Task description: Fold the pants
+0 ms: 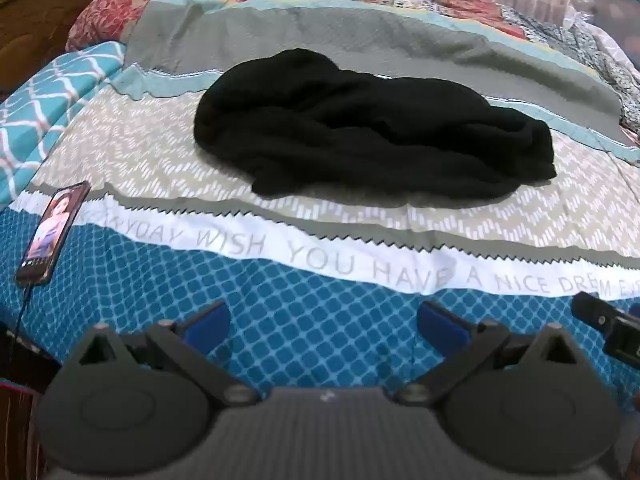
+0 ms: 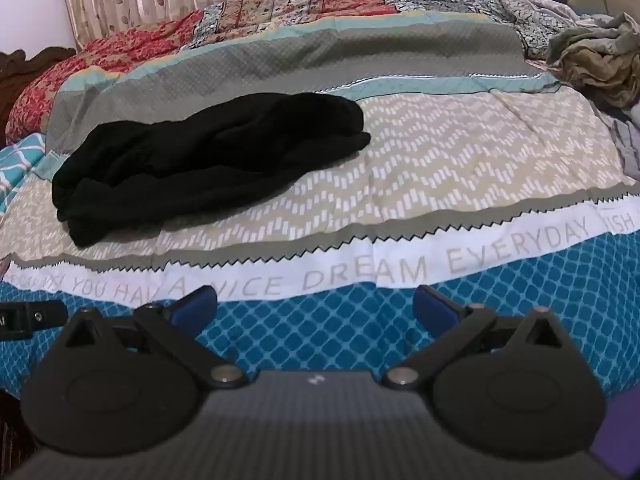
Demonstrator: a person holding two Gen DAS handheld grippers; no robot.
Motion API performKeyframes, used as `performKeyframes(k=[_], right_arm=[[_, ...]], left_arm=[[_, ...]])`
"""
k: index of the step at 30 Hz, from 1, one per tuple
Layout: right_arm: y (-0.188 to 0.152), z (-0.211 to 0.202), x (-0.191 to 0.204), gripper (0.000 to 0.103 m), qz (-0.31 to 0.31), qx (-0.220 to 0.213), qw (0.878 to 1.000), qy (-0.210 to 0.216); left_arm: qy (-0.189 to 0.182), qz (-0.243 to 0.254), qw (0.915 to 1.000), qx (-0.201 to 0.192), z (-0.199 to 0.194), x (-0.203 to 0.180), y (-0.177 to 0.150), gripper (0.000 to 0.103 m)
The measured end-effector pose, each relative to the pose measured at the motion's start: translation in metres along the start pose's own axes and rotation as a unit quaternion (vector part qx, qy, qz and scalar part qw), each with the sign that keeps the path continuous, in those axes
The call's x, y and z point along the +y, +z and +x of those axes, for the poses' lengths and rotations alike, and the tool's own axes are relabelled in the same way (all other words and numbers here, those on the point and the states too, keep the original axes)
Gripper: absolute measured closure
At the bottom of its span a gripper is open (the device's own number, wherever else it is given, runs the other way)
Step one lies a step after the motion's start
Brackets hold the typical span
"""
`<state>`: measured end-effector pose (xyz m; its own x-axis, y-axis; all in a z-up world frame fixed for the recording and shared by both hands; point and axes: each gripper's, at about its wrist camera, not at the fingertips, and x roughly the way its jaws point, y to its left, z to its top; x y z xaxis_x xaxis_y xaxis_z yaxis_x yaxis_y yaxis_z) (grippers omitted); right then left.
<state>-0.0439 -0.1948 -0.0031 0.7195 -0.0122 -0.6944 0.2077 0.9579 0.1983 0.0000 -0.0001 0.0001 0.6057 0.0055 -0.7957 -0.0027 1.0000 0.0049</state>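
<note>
Black pants (image 1: 372, 132) lie crumpled in a heap on the patterned bedspread (image 1: 160, 148), on its beige zigzag band; in the right wrist view the pants (image 2: 200, 160) sit to the left of centre. My left gripper (image 1: 324, 320) hovers open over the blue band at the near side of the bed, well short of the heap, nothing between its blue pads (image 1: 440, 322). My right gripper (image 2: 316, 306) is likewise open and empty over the blue band, with the pants ahead and to its left. The right gripper's tip (image 1: 600, 316) shows at the left wrist view's right edge.
A phone (image 1: 52, 232) with a lit screen and a cable lies on the bed's left edge. A red floral quilt (image 1: 132, 8) is bunched at the far side. A pile of loose clothes (image 2: 596, 56) sits at the far right. The beige band (image 2: 480, 152) stretches right of the pants.
</note>
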Motion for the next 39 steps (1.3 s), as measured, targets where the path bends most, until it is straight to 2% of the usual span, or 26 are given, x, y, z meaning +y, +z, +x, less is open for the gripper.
performKeyframes(k=[3, 6, 9, 11, 14, 15, 16, 17, 18, 20, 22, 25, 28, 29, 30, 33, 35, 36, 37, 38, 39], right_arm=[[0.002, -0.002, -0.003, 0.000, -0.002, -0.007, 1.000, 0.000], [-0.001, -0.003, 0.013, 0.000, -0.025, 0.000, 1.000, -0.011], [-0.001, 0.002, 0.006, 0.000, -0.015, 0.015, 1.000, -0.002], [0.000, 0.003, 0.006, 0.000, -0.013, 0.019, 1.000, -0.003], [0.005, 0.003, -0.004, 0.000, 0.001, 0.010, 1.000, 0.000], [0.008, 0.002, -0.010, 0.006, 0.008, -0.002, 1.000, -0.003], [0.011, 0.000, -0.016, 0.010, 0.014, -0.011, 1.000, -0.005], [0.016, 0.000, -0.023, 0.022, 0.022, -0.017, 1.000, -0.005], [0.020, 0.002, -0.029, 0.035, 0.029, -0.017, 0.999, -0.001], [0.034, 0.009, -0.047, 0.045, 0.062, -0.010, 0.998, 0.017], [0.045, 0.017, -0.060, 0.045, 0.096, -0.012, 0.995, 0.027], [0.069, 0.034, -0.071, 0.044, 0.145, -0.015, 0.989, 0.040], [0.093, 0.060, -0.078, 0.029, 0.188, -0.009, 0.980, 0.064], [0.101, 0.072, -0.077, 0.024, 0.199, -0.008, 0.978, 0.067], [0.107, 0.082, -0.076, 0.024, 0.205, -0.005, 0.976, 0.068], [0.122, 0.108, -0.071, 0.024, 0.231, 0.013, 0.969, 0.083], [0.128, 0.125, -0.065, 0.024, 0.241, 0.039, 0.964, 0.106], [0.129, 0.133, -0.061, 0.024, 0.249, 0.055, 0.960, 0.115], [0.129, 0.140, -0.054, 0.023, 0.258, 0.066, 0.955, 0.130], [0.128, 0.145, -0.046, 0.029, 0.261, 0.069, 0.953, 0.141], [0.130, 0.146, -0.041, 0.059, 0.252, 0.064, 0.955, 0.142]], left_arm=[[-0.001, -0.001, 1.0000, -0.001, -0.001, 0.000, 0.000, 0.000], [0.000, -0.004, 1.0000, 0.000, 0.001, 0.016, -0.010, 0.000], [0.006, 0.001, 1.0000, 0.003, 0.005, 0.015, -0.013, 0.000], [0.010, -0.006, 0.9998, 0.017, 0.011, 0.015, -0.011, 0.000], [-0.007, -0.020, 0.9988, 0.043, 0.027, 0.031, -0.014, 0.000], [-0.011, -0.021, 0.9983, 0.053, 0.033, 0.036, -0.018, 0.001], [-0.015, -0.021, 0.9977, 0.063, 0.038, 0.042, -0.023, 0.012], [-0.019, -0.018, 0.9973, 0.068, 0.041, 0.048, -0.027, 0.021], [-0.024, -0.017, 0.9975, 0.064, 0.041, 0.055, -0.028, 0.023], [-0.051, -0.036, 0.9970, 0.046, 0.037, 0.070, -0.024, 0.027], [-0.076, -0.061, 0.9951, 0.020, 0.034, 0.087, -0.008, 0.028], [-0.081, -0.093, 0.9923, -0.007, 0.038, 0.104, 0.026, 0.025], [-0.092, -0.125, 0.9876, -0.026, 0.057, 0.116, 0.064, 0.018], [-0.089, -0.130, 0.9872, -0.027, 0.066, 0.119, 0.076, 0.019], [-0.086, -0.133, 0.9870, -0.024, 0.076, 0.118, 0.088, 0.019], [-0.084, -0.147, 0.9854, -0.018, 0.104, 0.113, 0.111, 0.031], [-0.081, -0.148, 0.9856, -0.009, 0.124, 0.111, 0.121, 0.054], [-0.077, -0.146, 0.9863, 0.000, 0.133, 0.109, 0.123, 0.060], [-0.074, -0.145, 0.9866, 0.008, 0.143, 0.107, 0.125, 0.076], [-0.067, -0.143, 0.9874, 0.010, 0.145, 0.103, 0.123, 0.082], [-0.061, -0.139, 0.9884, 0.005, 0.144, 0.099, 0.121, 0.085]])
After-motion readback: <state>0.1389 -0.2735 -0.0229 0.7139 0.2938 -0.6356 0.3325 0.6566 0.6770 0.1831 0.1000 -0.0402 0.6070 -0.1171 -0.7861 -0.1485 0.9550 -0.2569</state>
